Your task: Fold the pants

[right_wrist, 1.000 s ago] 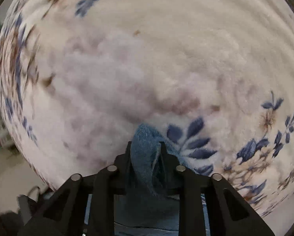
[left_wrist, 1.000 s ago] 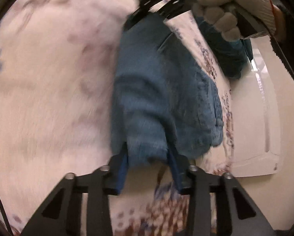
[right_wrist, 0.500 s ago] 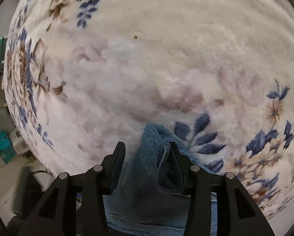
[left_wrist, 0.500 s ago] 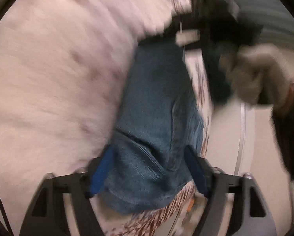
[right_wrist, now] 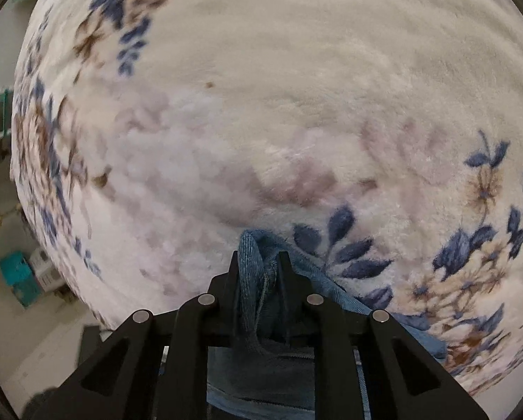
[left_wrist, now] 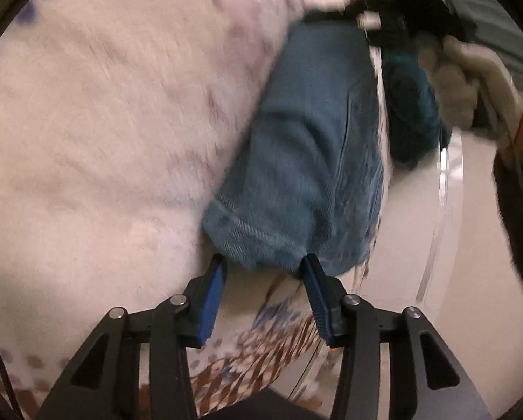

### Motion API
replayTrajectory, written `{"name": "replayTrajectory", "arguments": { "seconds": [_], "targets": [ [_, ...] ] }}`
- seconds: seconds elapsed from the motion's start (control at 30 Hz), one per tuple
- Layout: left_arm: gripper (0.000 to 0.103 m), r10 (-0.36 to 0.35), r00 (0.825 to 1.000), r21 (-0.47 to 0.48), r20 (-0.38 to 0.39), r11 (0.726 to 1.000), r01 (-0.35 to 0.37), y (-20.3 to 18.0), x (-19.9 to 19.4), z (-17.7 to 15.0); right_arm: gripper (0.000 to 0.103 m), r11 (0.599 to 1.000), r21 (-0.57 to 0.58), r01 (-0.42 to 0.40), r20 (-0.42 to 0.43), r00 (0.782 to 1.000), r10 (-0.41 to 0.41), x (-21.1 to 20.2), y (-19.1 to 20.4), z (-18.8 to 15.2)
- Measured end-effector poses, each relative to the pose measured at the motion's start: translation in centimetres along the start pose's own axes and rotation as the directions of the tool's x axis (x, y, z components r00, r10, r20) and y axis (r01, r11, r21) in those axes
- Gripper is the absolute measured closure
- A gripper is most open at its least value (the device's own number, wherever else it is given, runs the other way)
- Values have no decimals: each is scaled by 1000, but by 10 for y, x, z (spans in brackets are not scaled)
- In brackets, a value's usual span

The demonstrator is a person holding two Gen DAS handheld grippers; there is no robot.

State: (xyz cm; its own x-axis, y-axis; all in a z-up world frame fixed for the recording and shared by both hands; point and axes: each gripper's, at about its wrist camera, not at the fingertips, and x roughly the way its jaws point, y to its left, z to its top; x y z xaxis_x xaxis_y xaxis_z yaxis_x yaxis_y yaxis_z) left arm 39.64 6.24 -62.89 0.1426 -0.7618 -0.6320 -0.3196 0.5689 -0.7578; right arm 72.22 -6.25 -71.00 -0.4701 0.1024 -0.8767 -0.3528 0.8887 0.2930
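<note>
Lying folded on the flowered fleece blanket (right_wrist: 296, 87), the blue pants (left_wrist: 307, 161) are pinched at one end by the right gripper (right_wrist: 259, 262), while the left gripper (left_wrist: 263, 269) hangs spread at the other end.

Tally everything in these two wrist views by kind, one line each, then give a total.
Grippers: 2, the left gripper and the right gripper
Denim pants: 1
Floral fleece blanket: 1
Gloved hand: 1
Teal crate on the floor: 1
Total: 6
</note>
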Motion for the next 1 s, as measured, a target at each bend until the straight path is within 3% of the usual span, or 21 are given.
{"name": "replayTrajectory", "arguments": {
  "seconds": [0.1, 0.23, 0.33, 0.4, 0.47, 0.73, 0.8, 0.87, 0.93, 0.97, 1.0],
  "targets": [
    [41, 15, 994, -12, 105, 1000, -13, -8, -21, 12, 72, 996, -87, 36, 9, 999, -35, -8, 15, -9],
    [40, -4, 991, -22, 132, 1000, 7, -16, -12, 31, 71, 997, -73, 17, -4, 1000, -18, -1, 14, -12],
    [42, 5, 994, -5, 106, 1000, -5, -23, 13, 48, 71, 999, -53, 3, 3, 1000, -3, 0, 12, -10],
    [63, -13, 998, -1, 57, 1000, 13, -26, 38, 53, 79, 1000, -28, -3, 5, 1000, 3, 3, 10, -10],
    [63, 12, 1000, 32, 29, 999, -13, -33, 53, 53, 84, 1000, 8, -13, 14, 1000, 13, 1, 5, -10],
    [63, 51, 998, 97, -47, 994, -46, -40, 57, 19, 86, 996, 67, -57, 29, 998, 55, -2, -9, -9],
    [63, 51, 993, 82, -102, 996, -42, -37, 64, 7, 85, 995, 75, -69, 31, 997, 67, -3, -13, -7],
    [64, 108, 982, 96, -153, 991, -94, -40, 66, -7, 85, 996, 63, -61, 36, 998, 59, -6, -13, -6],
    [61, 149, 975, 104, -167, 986, -132, -49, 62, -10, 81, 997, 45, -60, 53, 997, 58, -12, -12, -8],
    [54, 193, 971, 114, -144, 977, -178, -58, 56, -9, 79, 997, 35, -74, 65, 995, 72, -17, -12, -10],
    [40, 213, 970, 124, -117, 972, -199, -64, 48, -7, 69, 995, 25, -98, 91, 991, 96, -25, -12, -16]
  ]
}}
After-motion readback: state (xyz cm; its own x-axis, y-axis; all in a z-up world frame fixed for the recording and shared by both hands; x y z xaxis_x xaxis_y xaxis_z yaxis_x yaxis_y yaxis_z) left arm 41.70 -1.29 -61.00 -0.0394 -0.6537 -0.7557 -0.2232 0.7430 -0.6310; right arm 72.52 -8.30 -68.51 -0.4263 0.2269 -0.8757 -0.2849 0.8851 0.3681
